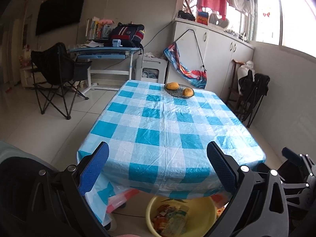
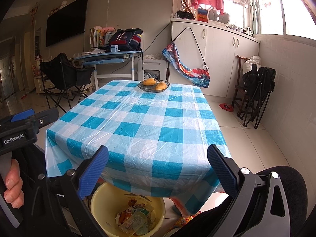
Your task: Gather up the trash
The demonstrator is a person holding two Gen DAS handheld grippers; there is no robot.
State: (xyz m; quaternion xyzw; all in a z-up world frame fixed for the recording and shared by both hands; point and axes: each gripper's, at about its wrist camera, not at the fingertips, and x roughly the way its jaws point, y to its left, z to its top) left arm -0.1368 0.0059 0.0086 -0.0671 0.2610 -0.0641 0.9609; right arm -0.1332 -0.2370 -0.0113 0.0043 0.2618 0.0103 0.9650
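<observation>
Left gripper [image 1: 158, 165] is hovering level at the table's [image 1: 169, 130] near edge, jaws wide apart, holding nothing. Left hand [image 2: 12, 183] is wrapping its handle. Right gripper [image 2: 158, 166] is hanging just right of it, same height, jaws apart, empty. Trash [image 2: 134, 221] is sitting in the yellow basin [image 2: 98, 199] on the floor under the near edge. Fruit bowl [image 2: 153, 86] is lying at the far end.

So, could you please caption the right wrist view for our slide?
Open right claw above yellow basin of trash, checkered table holding mango bowl.
</observation>
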